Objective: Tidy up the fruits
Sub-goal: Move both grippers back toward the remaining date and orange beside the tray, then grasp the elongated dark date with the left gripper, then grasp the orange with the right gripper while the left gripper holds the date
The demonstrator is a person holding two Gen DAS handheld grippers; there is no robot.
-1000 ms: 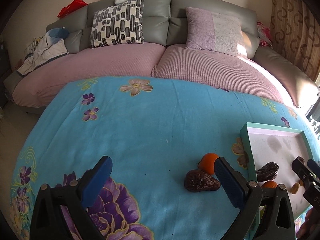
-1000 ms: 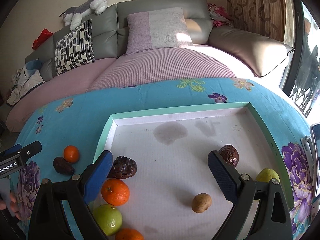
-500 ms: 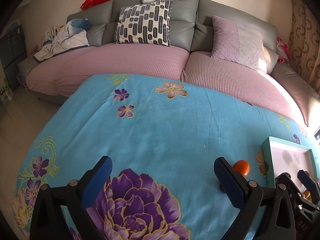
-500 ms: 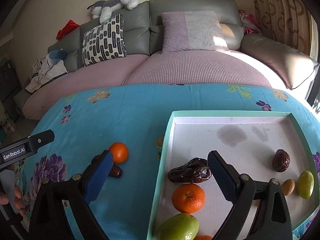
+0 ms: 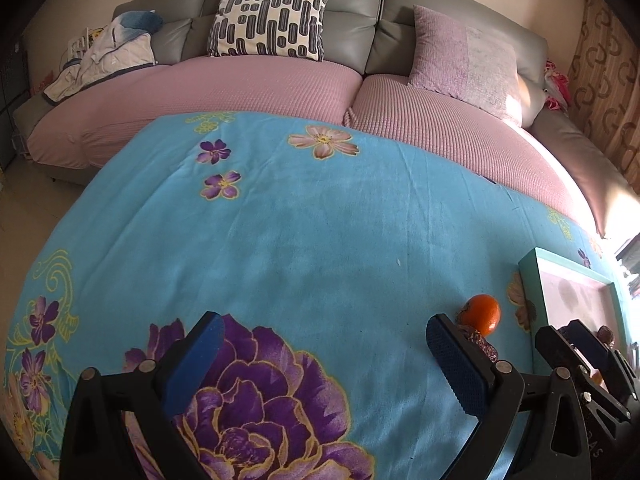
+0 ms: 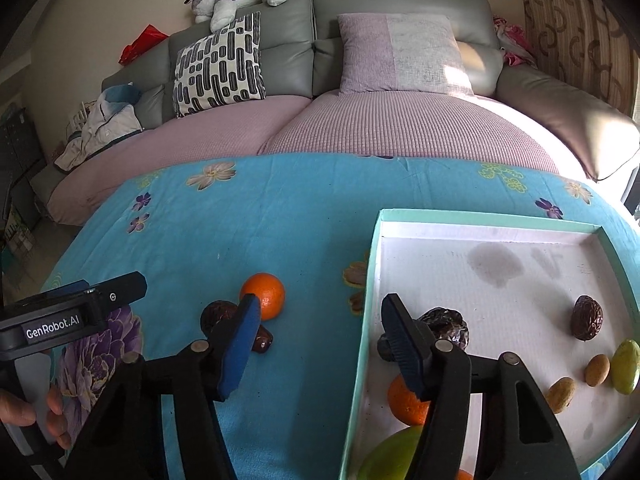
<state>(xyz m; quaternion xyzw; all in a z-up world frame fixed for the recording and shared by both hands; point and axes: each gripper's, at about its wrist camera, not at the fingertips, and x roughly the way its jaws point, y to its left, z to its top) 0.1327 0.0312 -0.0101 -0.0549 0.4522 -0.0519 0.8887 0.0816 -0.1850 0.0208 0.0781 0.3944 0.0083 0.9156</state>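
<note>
Right wrist view: on the blue floral cloth covering the table [image 6: 304,216], the left hand-held gripper [image 6: 68,312] sits at far left in a person's hand [image 6: 44,412]; its jaws cannot be read here. In its own view the left hand-held gripper [image 5: 320,344] is spread wide over bare cloth, holding nothing. Next comes a loose orange [image 6: 264,295] touching a dark date [image 6: 218,316], both outside the tray and just beyond the left finger of the right hand-held gripper [image 6: 320,344]. That gripper is released and empty, straddling the near left rim of the tray [image 6: 370,280]. Inside the tray lie a date [image 6: 446,326], an orange [image 6: 406,402], a green fruit [image 6: 392,456], another date [image 6: 586,317], two small brown fruits and a second green fruit [image 6: 625,366] at far right.

Judged from this, two fruits remain to be collected and the step in hand is the approach to them. The next move calls for carrying one open gripper leftward over the orange, lowering around it, and closing without nudging the date beside it.
</note>
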